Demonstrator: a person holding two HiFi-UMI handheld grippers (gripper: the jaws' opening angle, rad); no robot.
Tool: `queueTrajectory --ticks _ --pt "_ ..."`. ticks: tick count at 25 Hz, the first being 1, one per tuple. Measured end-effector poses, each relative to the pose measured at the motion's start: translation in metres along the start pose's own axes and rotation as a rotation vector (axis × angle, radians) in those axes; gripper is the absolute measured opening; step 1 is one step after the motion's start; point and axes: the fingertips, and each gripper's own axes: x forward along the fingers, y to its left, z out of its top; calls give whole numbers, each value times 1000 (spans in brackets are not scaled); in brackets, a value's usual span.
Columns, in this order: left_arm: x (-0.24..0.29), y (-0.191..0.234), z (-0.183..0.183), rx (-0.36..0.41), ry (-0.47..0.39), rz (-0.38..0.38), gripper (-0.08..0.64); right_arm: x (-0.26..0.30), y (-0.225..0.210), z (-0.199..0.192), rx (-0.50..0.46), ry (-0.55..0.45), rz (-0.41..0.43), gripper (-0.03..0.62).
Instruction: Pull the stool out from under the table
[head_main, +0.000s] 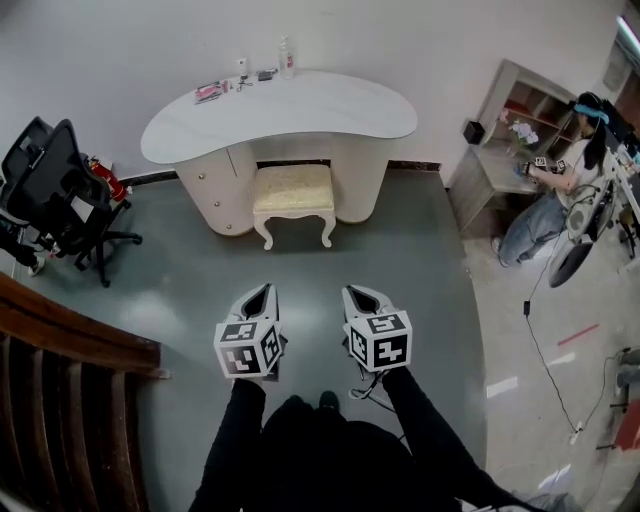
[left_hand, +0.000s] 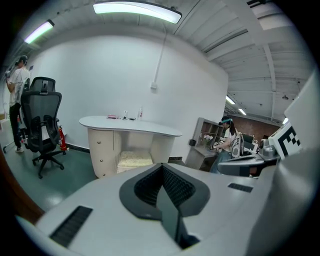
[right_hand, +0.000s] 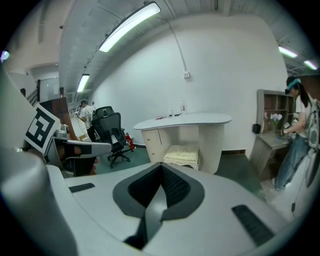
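Observation:
A cream stool (head_main: 293, 198) with a padded seat and curved legs stands partly tucked under a white kidney-shaped table (head_main: 280, 118) against the far wall. It also shows in the left gripper view as the stool (left_hand: 134, 159) and in the right gripper view as the stool (right_hand: 182, 153). My left gripper (head_main: 262, 291) and right gripper (head_main: 357, 294) are held side by side over the green floor, well short of the stool. Both are shut with nothing between the jaws.
A black office chair (head_main: 55, 195) stands at the left by a red fire extinguisher (head_main: 106, 179). A wooden railing (head_main: 70, 350) crosses the lower left. At the right a seated person (head_main: 560, 190) works at a shelf desk (head_main: 500, 165), with cables on the floor. Small bottles (head_main: 285, 58) sit on the table.

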Motion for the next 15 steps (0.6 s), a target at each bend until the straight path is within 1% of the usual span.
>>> queueTrajectory --ticks 4,10,15 --pt "3 -3 0 -10 -11 19 8 1 -14 -3 -38 13 -23 3" --pt "13 3 9 13 -23 42 8 10 -29 3 -6 11 -7 3" --pt "34 18 18 30 -15 44 8 35 -35 8 -4 31 0 3"
